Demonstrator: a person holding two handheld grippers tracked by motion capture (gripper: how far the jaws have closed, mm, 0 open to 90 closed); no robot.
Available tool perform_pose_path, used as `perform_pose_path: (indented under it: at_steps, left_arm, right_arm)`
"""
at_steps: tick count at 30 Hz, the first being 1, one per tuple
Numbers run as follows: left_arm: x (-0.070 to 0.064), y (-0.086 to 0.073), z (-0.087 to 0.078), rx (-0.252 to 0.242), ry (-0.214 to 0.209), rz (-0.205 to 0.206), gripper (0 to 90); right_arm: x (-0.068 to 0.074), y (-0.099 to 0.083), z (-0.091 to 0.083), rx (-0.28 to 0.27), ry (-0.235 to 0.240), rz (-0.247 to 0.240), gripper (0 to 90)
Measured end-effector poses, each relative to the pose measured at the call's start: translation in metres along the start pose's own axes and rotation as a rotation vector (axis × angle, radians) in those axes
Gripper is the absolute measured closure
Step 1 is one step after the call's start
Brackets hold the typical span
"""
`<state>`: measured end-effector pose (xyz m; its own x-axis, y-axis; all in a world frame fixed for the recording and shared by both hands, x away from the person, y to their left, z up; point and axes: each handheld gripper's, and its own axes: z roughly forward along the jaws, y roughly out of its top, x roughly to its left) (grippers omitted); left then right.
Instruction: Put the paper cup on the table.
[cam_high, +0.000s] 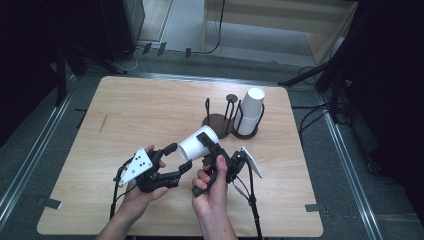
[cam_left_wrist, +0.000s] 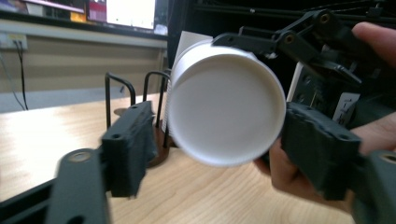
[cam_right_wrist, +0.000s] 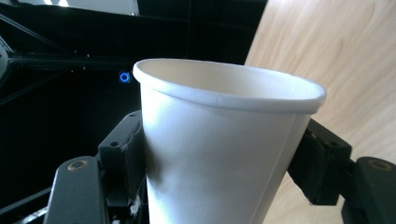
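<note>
Above table centre | right hand-held gripper (cam_high: 212, 150) clamps paper cup (cam_high: 196, 145) | left hand-held gripper (cam_high: 176, 157) open beside base

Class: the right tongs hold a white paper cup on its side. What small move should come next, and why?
Probably close the left tongs on the cup's base. The right tongs already clamp the white paper cup by its wall, and its closed bottom sits between the open left jaws, not yet gripped. That looks like a handover towards the cup holder.

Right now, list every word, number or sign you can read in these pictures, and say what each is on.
"1-": partial print on a white label on the right tongs, the rest blurred.
Screens behind the table: content too blurred to read.
Cup: no print.
</note>
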<state>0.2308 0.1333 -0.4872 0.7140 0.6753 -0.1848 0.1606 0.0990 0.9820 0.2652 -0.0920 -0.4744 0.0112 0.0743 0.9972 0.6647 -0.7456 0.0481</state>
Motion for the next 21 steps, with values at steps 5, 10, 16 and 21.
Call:
perform_pose_path:
  at_steps: [5,10,16,21]
  left_arm:
    - [0.005,0.005,-0.001,0.065,0.000,-0.044,13.9]
    - [0.008,0.006,-0.001,0.129,-0.010,-0.073,10.6]
    - [0.009,0.006,0.000,0.136,-0.013,-0.076,10.6]
    - [0.009,0.005,0.001,0.142,-0.018,-0.076,10.7]
  right_arm:
    - [0.008,0.003,-0.006,-0.058,-0.027,-0.142,28.9]
    - [0.016,0.001,-0.011,-0.123,-0.072,-0.352,29.3]
    - [0.023,-0.003,-0.014,-0.186,-0.109,-0.550,29.4]
    - [0.030,-0.010,-0.016,-0.212,-0.120,-0.700,29.8]
